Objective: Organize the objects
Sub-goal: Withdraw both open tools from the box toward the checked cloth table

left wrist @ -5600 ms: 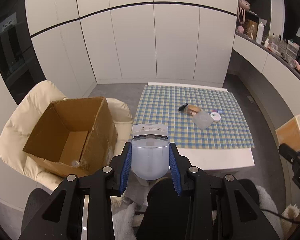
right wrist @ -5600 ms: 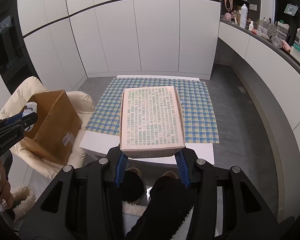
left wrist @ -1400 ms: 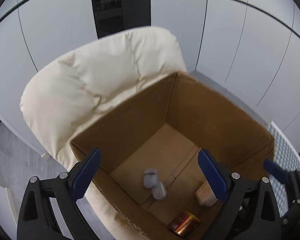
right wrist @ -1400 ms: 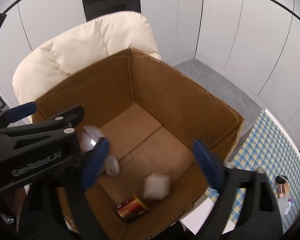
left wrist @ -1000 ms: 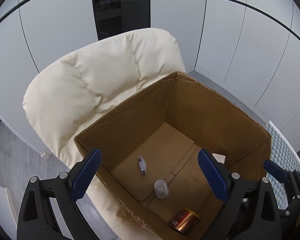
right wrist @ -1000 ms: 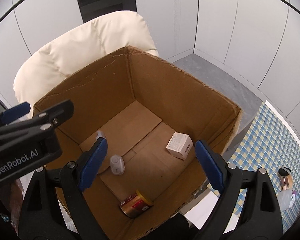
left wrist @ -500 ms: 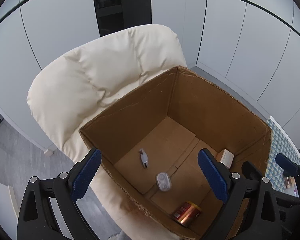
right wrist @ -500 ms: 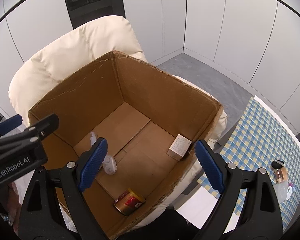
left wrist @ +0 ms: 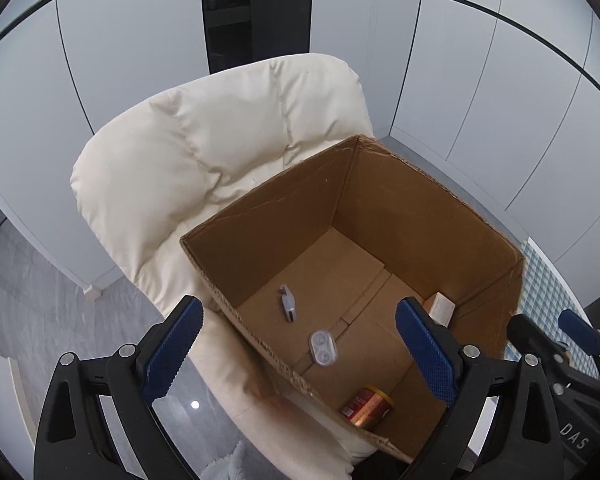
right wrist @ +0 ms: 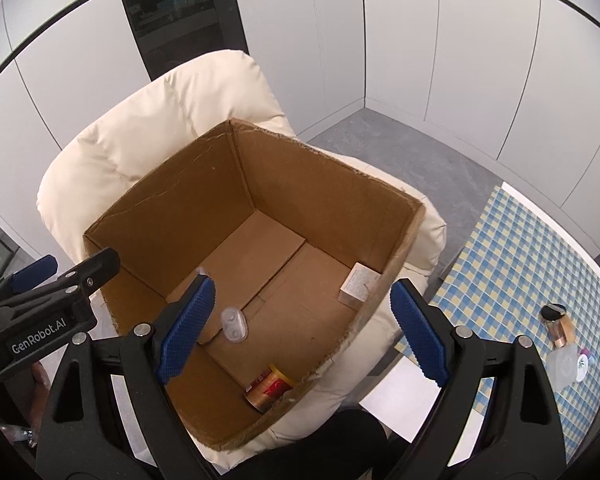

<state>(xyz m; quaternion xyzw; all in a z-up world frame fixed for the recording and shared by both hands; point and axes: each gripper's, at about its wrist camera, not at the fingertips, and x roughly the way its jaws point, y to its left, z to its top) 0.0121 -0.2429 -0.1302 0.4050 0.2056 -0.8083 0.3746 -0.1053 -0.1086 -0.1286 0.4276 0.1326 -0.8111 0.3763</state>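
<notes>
Nearest the lens, the left tool (left wrist: 296,354) is seen angled steeply downward over the near rim of the cardboard box (left wrist: 260,236), its blue pads spread wide with nothing between them. The right tool (right wrist: 300,330) is held at a similar downward tilt above the box's near corner, likewise spread wide and empty. In the right wrist view the left tool's black frame is seen at the lower left edge, just beside the box's left wall.

On the box floor a gold and red can (right wrist: 269,388) is found lying on its side in the near corner. A clear two-well case (right wrist: 233,322) is seen flat near the middle seam, and a small grey clip-like piece (left wrist: 288,304) lies apart from it toward the left wall. A small white carton (right wrist: 358,283) is propped against the right wall.

The box is set on the seat of a cream padded armchair (left wrist: 204,148). Farther right, the table (right wrist: 532,264) with its blue and yellow checked cloth is seen, and a few small items (right wrist: 560,340) are grouped on it.
</notes>
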